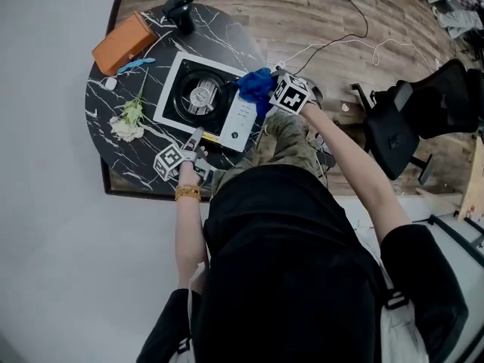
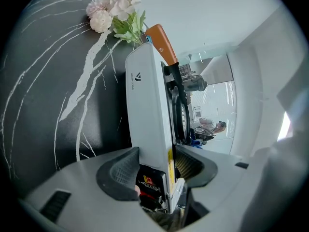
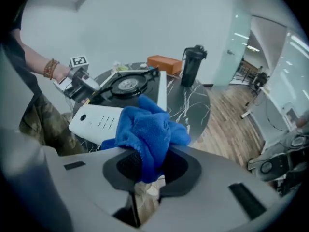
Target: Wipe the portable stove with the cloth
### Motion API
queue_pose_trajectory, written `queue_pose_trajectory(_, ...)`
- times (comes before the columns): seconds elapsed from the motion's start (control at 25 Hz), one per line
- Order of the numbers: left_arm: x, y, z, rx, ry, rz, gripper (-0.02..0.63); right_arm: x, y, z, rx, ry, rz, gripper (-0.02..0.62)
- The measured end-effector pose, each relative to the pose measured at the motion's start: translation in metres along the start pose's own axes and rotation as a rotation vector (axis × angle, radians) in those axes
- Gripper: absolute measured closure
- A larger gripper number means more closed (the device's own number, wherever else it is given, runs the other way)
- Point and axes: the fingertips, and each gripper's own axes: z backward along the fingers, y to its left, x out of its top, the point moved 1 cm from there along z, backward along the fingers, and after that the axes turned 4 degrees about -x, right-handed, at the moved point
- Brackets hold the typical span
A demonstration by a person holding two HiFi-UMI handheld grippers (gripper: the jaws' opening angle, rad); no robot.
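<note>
Wiping looks barely under way: portable stove [image 1: 206, 100] lies on the bench [image 1: 113, 146]. Left hand-held gripper [image 2: 157, 164] pinches the stove's near edge, steadying it. Right hand-held gripper [image 3: 147, 166] is clamped on the bunched blue cloth [image 3: 147, 129], which sits at the stove's right end over the white control panel [image 3: 99, 122]; contact unclear. Burner area [image 1: 200, 95] and the stove's left side probably remain to wipe; no dirt shows to judge by.

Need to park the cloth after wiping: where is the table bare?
Bare marble lies between the flowers and the left gripper, by the near-left rim of the table, and between the black bottle and the far edge of the stove. Crowded: the far-left side, with the orange case, a small blue item and the flowers.
</note>
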Motion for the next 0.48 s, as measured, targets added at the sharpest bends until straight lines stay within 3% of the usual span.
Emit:
queue_pose_trajectory(0.24,-0.001,0.002,0.001,-0.003,-0.004,0.003,0.37,-0.004,0.041,-0.006,0.051,0.016,0.079,0.532)
queue_pose_trajectory(0.48,-0.002,0.001,-0.001,-0.005,0.012,-0.002,0.367,0.002,0.112,-0.005,0.207,0.041,0.241,0.532)
